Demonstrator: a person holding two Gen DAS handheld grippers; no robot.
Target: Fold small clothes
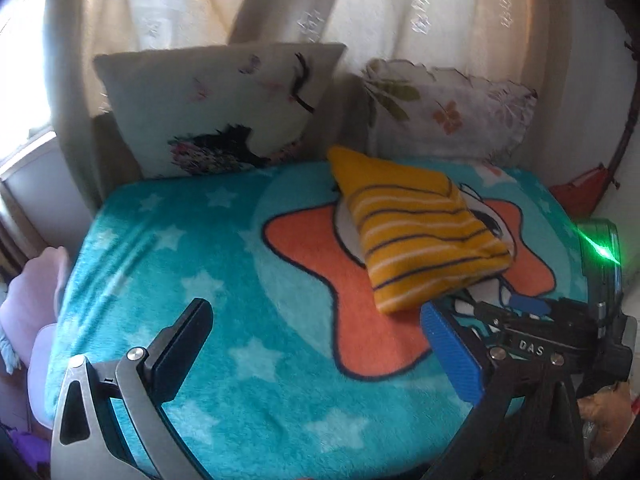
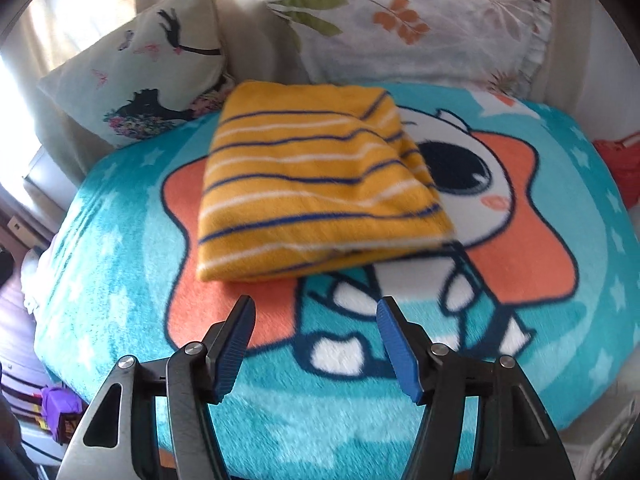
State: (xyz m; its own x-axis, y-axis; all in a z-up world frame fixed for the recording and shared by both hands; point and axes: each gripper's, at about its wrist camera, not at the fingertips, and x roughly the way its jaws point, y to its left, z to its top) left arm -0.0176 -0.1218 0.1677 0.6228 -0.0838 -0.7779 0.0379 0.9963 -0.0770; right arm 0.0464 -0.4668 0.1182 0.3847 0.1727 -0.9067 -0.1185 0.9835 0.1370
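A yellow garment (image 1: pixel 420 232) (image 2: pixel 312 184) with navy and white stripes lies folded into a compact block on the teal star-print blanket (image 1: pixel 180 260) (image 2: pixel 120 220), over its orange star cartoon. My left gripper (image 1: pixel 315 305) stands wide open above the blanket, left of the garment's near corner, with nothing between its fingers. My right gripper (image 2: pixel 316 300) is open just short of the garment's near folded edge, its blue pads (image 2: pixel 396 344) apart and not touching the cloth. In the left wrist view the right gripper's black body (image 1: pixel 532 348) sits at the right edge.
Two printed pillows (image 2: pixel 136 80) (image 2: pixel 420 32) lean against cream curtains (image 1: pixel 400 8) behind the blanket. A red object (image 2: pixel 620 160) lies past the blanket's right side. Pink fabric (image 1: pixel 32 292) and a purple item (image 2: pixel 60 400) sit off its left edge.
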